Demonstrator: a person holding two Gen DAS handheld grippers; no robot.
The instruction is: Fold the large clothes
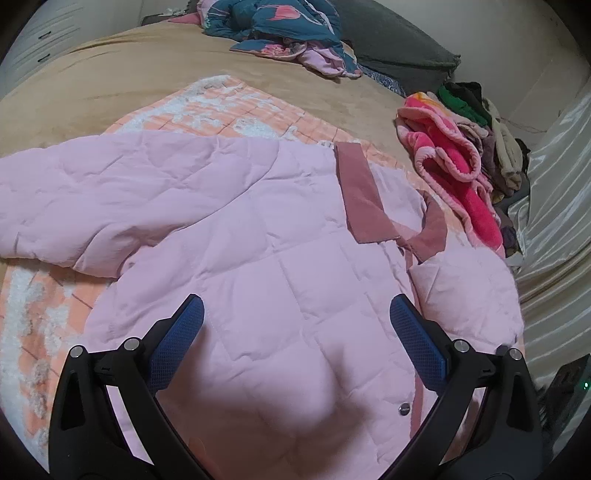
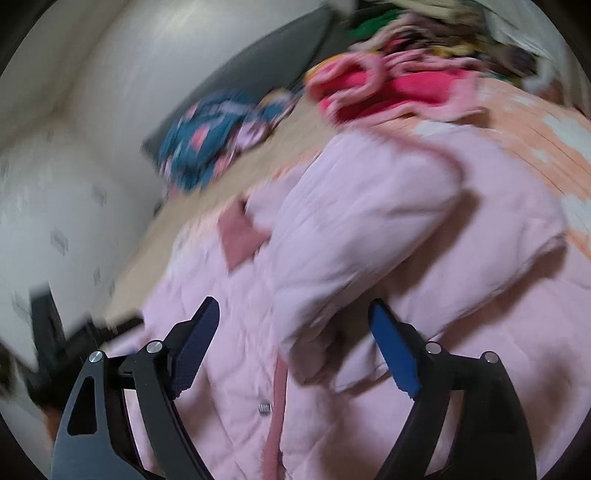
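A pale pink quilted jacket (image 1: pixel 266 236) with a darker pink collar (image 1: pixel 365 199) lies front-up on the bed, one sleeve (image 1: pixel 110 192) stretched out to the left. My left gripper (image 1: pixel 295 314) hovers open over the jacket's front, nothing between its blue pads. In the blurred right wrist view the same jacket (image 2: pixel 369 229) has a sleeve (image 2: pixel 354 251) folded across its front, its cuff end lying between the spread fingers. My right gripper (image 2: pixel 293 317) stands open there, pads clear of the cloth. A metal snap (image 2: pixel 265 409) shows beside the placket.
The jacket rests on an orange and white blanket (image 1: pixel 229 107) over a tan bedspread (image 1: pixel 147 70). A teal flowered garment (image 1: pixel 280 26) lies at the far end near a grey pillow (image 1: pixel 399 40). A pile of pink and dark clothes (image 1: pixel 454 158) sits on the right edge.
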